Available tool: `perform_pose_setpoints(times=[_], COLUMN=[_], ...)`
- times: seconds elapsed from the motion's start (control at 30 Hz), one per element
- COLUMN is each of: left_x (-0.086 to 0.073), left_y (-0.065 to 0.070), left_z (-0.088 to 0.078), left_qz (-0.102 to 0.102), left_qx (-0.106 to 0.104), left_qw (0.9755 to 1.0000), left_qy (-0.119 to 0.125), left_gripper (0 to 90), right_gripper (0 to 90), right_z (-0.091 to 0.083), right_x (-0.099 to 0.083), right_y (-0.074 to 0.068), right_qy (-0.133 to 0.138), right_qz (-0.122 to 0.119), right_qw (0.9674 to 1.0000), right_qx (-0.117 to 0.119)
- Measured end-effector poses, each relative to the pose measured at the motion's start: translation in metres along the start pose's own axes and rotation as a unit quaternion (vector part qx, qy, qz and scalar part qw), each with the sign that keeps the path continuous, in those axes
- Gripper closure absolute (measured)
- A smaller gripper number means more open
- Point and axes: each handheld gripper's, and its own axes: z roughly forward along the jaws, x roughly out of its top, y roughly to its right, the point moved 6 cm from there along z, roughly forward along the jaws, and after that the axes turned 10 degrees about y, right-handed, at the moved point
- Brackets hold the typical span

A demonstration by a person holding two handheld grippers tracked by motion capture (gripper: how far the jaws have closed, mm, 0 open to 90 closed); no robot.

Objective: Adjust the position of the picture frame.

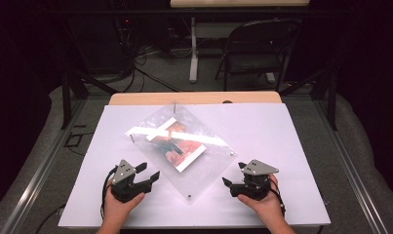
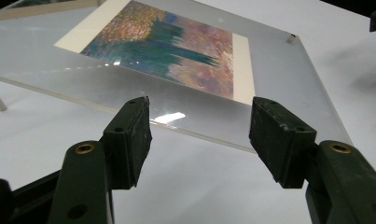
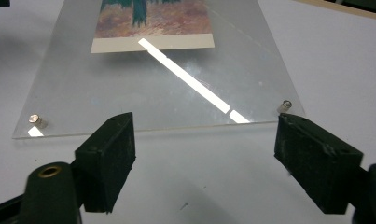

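Both grippers stand with jaws wide and nothing between them. The left gripper point(image 1: 146, 175) and right gripper point(image 1: 233, 181) sit just beside the near edges of the clear acrylic frame point(image 1: 204, 165), which holds a picture point(image 1: 177, 142), raised on 4 corner pegs above the white table point(image 1: 282, 146).

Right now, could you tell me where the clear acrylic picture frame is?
In the high view, the clear acrylic picture frame lies turned like a diamond at the middle of the white table cover, its near corner between the left gripper and the right gripper.
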Motion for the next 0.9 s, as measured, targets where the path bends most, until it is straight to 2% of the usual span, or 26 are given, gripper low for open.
perform_pose_setpoints(times=[0.1, 0.27, 0.33, 0.37, 0.53, 0.6, 0.7, 0.8, 0.83, 0.87, 0.9], left_x=[0.000, 0.002, 0.002, 0.002, 0.002, 0.000, -0.003, -0.003, -0.003, -0.003, -0.003], left_y=[-0.006, -0.013, -0.018, -0.023, -0.037, -0.049, -0.063, -0.075, -0.075, -0.083, -0.083], left_z=[-0.001, -0.003, -0.004, -0.007, -0.012, -0.017, -0.020, -0.020, -0.020, -0.018, -0.018], left_qz=[-0.013, -0.017, -0.014, -0.010, -0.016, -0.029, -0.036, -0.047, -0.047, -0.050, -0.050], left_qx=[0.003, 0.013, 0.020, 0.031, 0.051, 0.067, 0.081, 0.085, 0.085, 0.092, 0.092], left_qw=[0.9999, 0.9998, 0.9997, 0.9995, 0.9986, 0.9973, 0.9960, 0.9949, 0.9949, 0.9940, 0.9940], left_qy=[-0.002, 0.002, 0.005, 0.001, 0.005, 0.004, 0.013, 0.026, 0.026, 0.030, 0.030], left_gripper=[38.9, 39.4, 39.6, 40.2, 42.9, 44.6, 45.4, 46.0, 46.3, 46.8, 47.4], right_gripper=[14.7, 13.8, 9.8, 8.0, 1.7, 4.8, 13.1, 15.7, 16.6, 17.5, 18.0], right_z=[-0.001, -0.004, -0.005, -0.005, -0.005, -0.006, -0.007, -0.008, -0.009, -0.009, -0.010], right_x=[0.000, 0.002, 0.002, 0.002, 0.003, 0.004, 0.005, 0.006, 0.006, 0.006, 0.006], right_y=[0.000, -0.001, 0.001, 0.002, 0.002, 0.001, 0.001, 0.003, 0.003, 0.004, 0.005], right_qy=[-0.002, 0.003, 0.008, 0.006, 0.010, 0.013, 0.019, 0.023, 0.024, 0.023, 0.024], right_qz=[0.002, 0.004, 0.012, 0.015, 0.007, -0.002, -0.006, -0.001, 0.003, 0.008, 0.010], right_qw=[1.0000, 1.0000, 0.9999, 0.9999, 0.9999, 0.9999, 0.9998, 0.9997, 0.9997, 0.9997, 0.9996], right_qx=[-0.001, 0.002, 0.005, 0.005, 0.002, 0.002, 0.003, 0.004, 0.004, 0.005, 0.006])
